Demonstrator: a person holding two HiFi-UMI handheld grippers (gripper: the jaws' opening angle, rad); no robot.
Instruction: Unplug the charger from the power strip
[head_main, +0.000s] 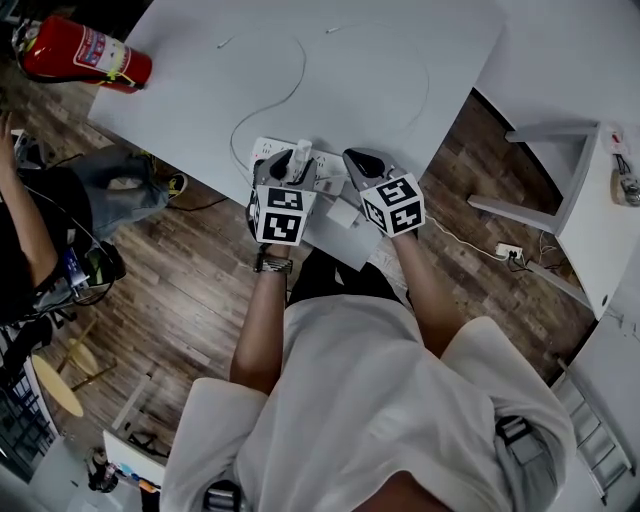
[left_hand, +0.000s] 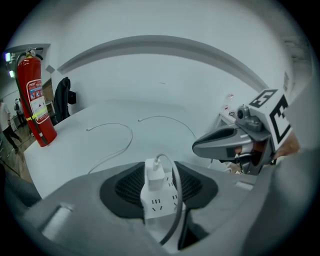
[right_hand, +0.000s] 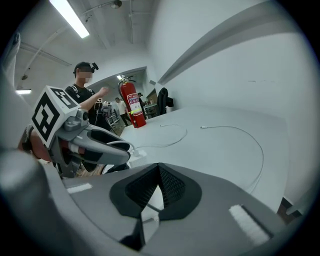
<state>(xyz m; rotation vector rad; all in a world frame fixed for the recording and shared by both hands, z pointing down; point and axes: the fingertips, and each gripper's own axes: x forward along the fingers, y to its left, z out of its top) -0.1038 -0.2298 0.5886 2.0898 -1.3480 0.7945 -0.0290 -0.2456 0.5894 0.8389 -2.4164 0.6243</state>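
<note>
Not unplugged yet: the charger (left_hand: 154, 172) sits in the power strip (left_hand: 159, 204), lower centre. The left gripper (left_hand: 159, 184) is wide around it; the right gripper (right_hand: 159, 169) is closed, empty.

Red extinguisher (head_main: 85, 55) sits by the bench's (head_main: 400, 40) far left corner, two thin white cables (head_main: 290, 85) loop loose on top, and a person (head_main: 40, 230) is off left on the wood floor (head_main: 200, 290).

White charger (left_hand: 154, 175), plugged upright into flat white power strip (left_hand: 159, 204), cable (left_hand: 176, 200) looping off its top; between left gripper's (left_hand: 160, 187) parted jaws.
</note>
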